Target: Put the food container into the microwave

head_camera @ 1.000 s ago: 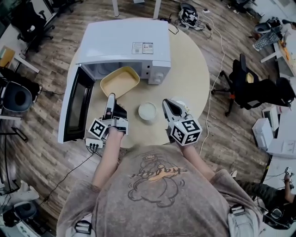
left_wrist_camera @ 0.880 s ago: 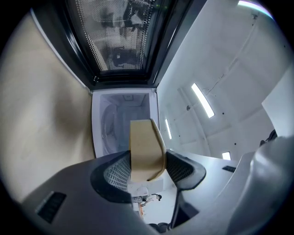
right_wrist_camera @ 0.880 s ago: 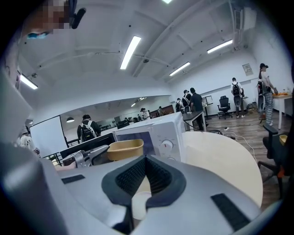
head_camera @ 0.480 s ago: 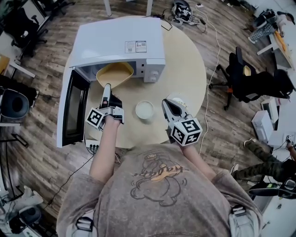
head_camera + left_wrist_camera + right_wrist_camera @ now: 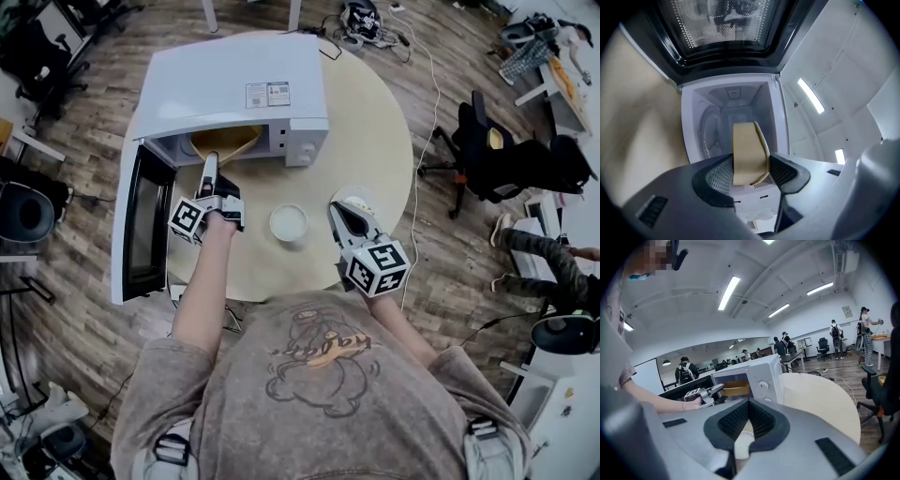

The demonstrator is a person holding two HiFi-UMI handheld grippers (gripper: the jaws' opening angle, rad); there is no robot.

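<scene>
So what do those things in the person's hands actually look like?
The left tool and right tool are each a pale grey handheld body tapering into two jaws lined with black ribbed pads. Each carries a white cube printed with black square markers. The person wears a faded grey short-sleeved T-shirt with a cartoon print.

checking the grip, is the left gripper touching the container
Touching. The left gripper view shows the left gripper's jaws closed on the container's rim, one pad against each side, with no gap.

white bowl [image 5: 288, 223] on round table [image 5: 375, 141], office chair [image 5: 487, 155] nearby
</scene>
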